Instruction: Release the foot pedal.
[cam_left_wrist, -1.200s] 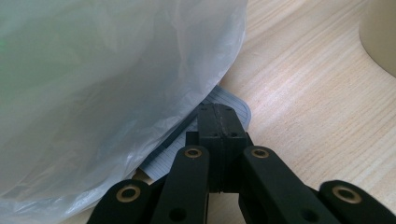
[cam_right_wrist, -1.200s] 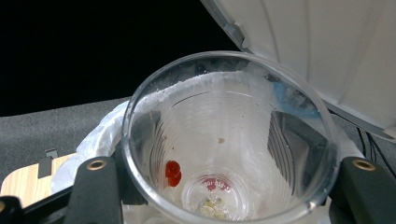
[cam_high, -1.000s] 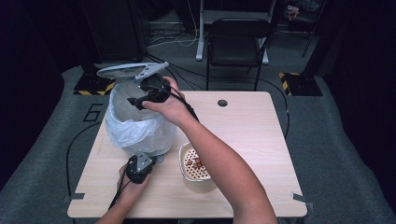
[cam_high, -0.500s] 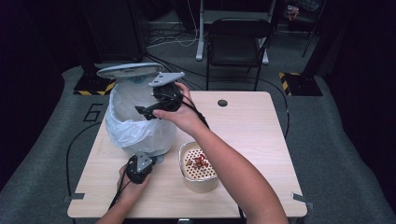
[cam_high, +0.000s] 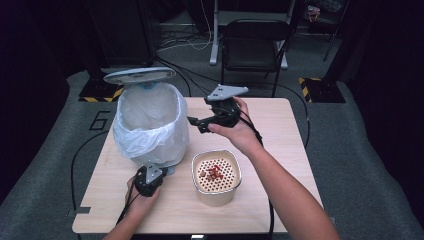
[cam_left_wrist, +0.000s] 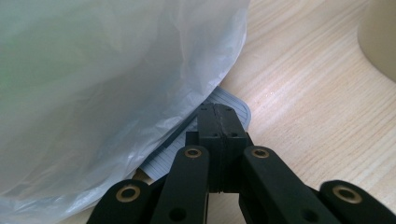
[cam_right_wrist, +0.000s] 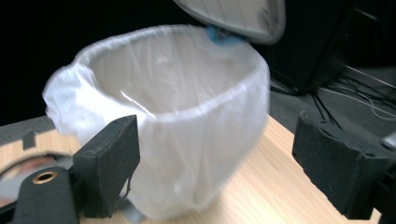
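A small bin (cam_high: 150, 125) lined with a white plastic bag stands at the table's left, its grey lid (cam_high: 139, 75) tipped up at the back. My left gripper (cam_high: 156, 172) is shut, its tips pressed down on the grey ribbed pedal (cam_left_wrist: 229, 105) at the bin's foot. My right gripper (cam_high: 196, 125) hangs open in the air just right of the bin, nothing between its jaws. In the right gripper view the bag-lined bin (cam_right_wrist: 187, 140) stands ahead of the open gripper (cam_right_wrist: 215, 135). A round steel bowl (cam_high: 216, 175) with a perforated insert holds red scraps.
The light wooden table (cam_high: 280, 130) has bare room at its right half and far side. Black cables trail off the left edge and across the floor. A dark chair (cam_high: 255, 45) stands behind the table.
My right gripper has drawn back from over the bin's mouth to the right and slightly down. The left gripper has stayed on the pedal, and the lid has stayed up.
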